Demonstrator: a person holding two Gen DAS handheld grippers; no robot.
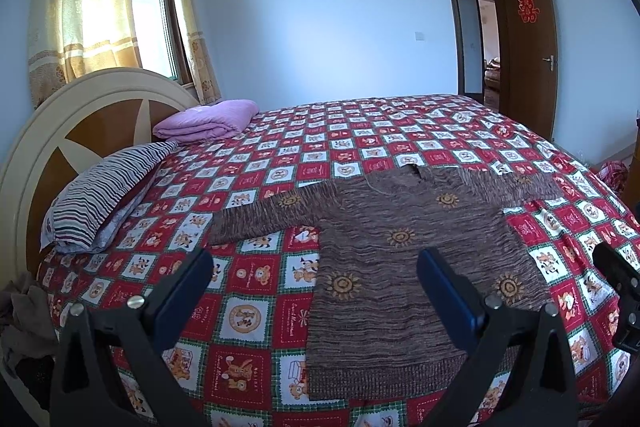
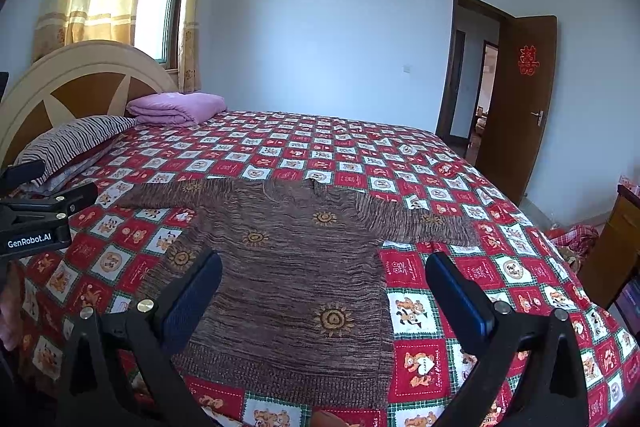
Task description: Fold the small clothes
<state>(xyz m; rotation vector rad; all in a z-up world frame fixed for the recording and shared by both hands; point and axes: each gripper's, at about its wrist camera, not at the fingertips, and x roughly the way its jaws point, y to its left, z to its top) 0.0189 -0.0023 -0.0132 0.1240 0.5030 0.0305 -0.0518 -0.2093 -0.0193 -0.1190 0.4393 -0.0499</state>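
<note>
A small brown knitted sweater (image 1: 400,259) with orange sun motifs lies flat on the bed, both sleeves spread out sideways, hem toward me. It also shows in the right wrist view (image 2: 288,267). My left gripper (image 1: 316,267) is open and empty, held above the sweater's left lower part. My right gripper (image 2: 324,271) is open and empty, held above the sweater's right lower part. The right gripper's tip (image 1: 616,275) shows at the right edge of the left wrist view, and the left gripper's body (image 2: 36,215) shows at the left edge of the right wrist view.
The bed has a red, white and green checked bear-print cover (image 1: 304,155). A striped pillow (image 1: 104,187) and a folded purple blanket (image 1: 208,123) lie by the headboard (image 1: 48,131). A curtained window is behind it. An open brown door (image 2: 516,99) stands at the right.
</note>
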